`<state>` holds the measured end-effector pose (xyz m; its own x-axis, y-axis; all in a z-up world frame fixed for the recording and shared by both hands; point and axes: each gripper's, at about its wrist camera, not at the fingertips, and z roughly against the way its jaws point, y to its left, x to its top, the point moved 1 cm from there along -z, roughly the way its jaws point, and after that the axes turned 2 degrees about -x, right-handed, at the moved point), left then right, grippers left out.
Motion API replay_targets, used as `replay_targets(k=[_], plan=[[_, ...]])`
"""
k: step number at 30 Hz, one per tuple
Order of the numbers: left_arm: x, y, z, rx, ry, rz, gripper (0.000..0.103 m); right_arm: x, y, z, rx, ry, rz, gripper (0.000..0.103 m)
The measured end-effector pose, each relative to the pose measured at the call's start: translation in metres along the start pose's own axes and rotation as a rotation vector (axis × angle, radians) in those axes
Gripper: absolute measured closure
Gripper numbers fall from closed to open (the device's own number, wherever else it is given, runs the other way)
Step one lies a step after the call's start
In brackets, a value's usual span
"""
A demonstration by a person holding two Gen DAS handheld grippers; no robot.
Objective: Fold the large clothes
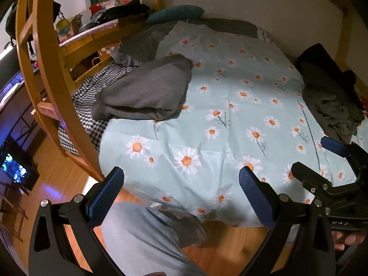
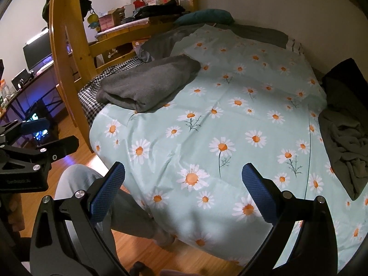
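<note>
A daisy-print sheet (image 1: 230,105) covers the bed and fills the middle of both views. A yellow wooden bed frame (image 1: 49,73) curves down the left of the frame. A folded grey garment (image 1: 147,92) lies on the sheet at centre left, by the checked fabric (image 1: 92,96). A crumpled grey-green garment (image 2: 342,142) sits at the right edge. The left gripper (image 1: 181,195) and right gripper (image 2: 182,184) hang at the bottom, jaws spread wide, holding nothing.
</note>
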<state>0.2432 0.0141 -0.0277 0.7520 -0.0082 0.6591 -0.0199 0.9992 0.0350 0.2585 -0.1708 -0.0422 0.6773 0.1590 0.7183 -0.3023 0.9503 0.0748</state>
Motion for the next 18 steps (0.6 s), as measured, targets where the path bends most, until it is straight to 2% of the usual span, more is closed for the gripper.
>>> replay_targets(k=[18], plan=[[-0.0002, 0.0019, -0.0006, 0.052, -0.001, -0.012, 0.005, 0.0019, -0.0004, 0.0029, 0.029, -0.016, 0.007, 0.003]])
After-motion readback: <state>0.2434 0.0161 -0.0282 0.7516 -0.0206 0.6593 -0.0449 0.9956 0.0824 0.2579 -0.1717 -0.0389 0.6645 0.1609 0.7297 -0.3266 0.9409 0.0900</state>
